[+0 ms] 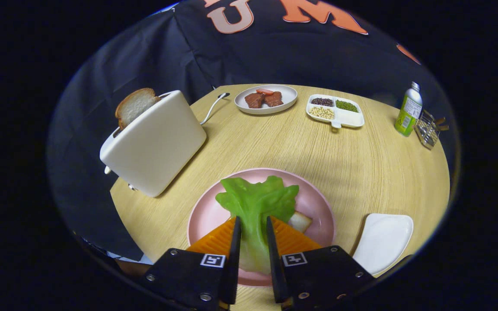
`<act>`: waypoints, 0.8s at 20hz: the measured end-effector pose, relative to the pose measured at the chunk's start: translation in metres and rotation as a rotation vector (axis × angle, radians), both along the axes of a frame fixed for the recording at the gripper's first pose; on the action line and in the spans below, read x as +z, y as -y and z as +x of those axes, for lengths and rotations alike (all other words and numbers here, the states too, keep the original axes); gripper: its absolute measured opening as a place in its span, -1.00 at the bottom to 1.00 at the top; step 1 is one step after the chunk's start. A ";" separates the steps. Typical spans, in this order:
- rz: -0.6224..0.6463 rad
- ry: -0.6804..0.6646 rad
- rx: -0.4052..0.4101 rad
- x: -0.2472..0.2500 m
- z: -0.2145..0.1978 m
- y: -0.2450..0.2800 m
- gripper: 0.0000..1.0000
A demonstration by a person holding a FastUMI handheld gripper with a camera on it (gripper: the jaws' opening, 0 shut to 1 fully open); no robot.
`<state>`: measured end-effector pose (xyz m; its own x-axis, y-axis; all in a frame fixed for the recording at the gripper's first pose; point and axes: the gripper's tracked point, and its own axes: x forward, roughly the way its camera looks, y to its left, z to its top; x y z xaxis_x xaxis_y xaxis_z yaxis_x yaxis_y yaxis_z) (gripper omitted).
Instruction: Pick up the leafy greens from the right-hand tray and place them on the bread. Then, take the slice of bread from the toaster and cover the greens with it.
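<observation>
The leafy greens [255, 207] sit between the two fingers of the gripper [253, 224], which press on the pale stalk from either side, so the gripper is clamped on them. The ruffled green top spreads out just ahead of the fingertips, over the pink plate [316, 207]. A corner of a bread slice [300, 221] peeks out from under the leaf, just beside the right finger, lying on that plate. Whether the greens already rest on the bread or hang just above it cannot be told.

To the right of the pink plate, near the table's rim, lies a white tray [383, 242] with nothing on it. To the left of the plate stands a white toaster [156, 142], and a second slice of bread [134, 106] sticks up out of its slot. A white cord [212, 108] runs from behind the toaster across the round wooden table [352, 164].

Beyond the plate, toward the far rim of the table, sits a round white dish [266, 106] holding brown pieces of meat with something red on top. Beside it is a white divided tray [348, 119] with dark, green and pale beans in separate compartments. Farther right stand a green bottle [409, 112] and, just beside it, a small wire basket [427, 129].
</observation>
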<state>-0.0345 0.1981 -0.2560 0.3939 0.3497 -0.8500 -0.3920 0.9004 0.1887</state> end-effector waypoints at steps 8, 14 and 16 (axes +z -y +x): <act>0.040 0.053 -0.077 0.059 0.025 -0.018 0.19; 0.142 0.050 -0.096 0.120 0.052 -0.070 0.67; 0.190 0.035 -0.089 0.141 0.059 -0.098 0.78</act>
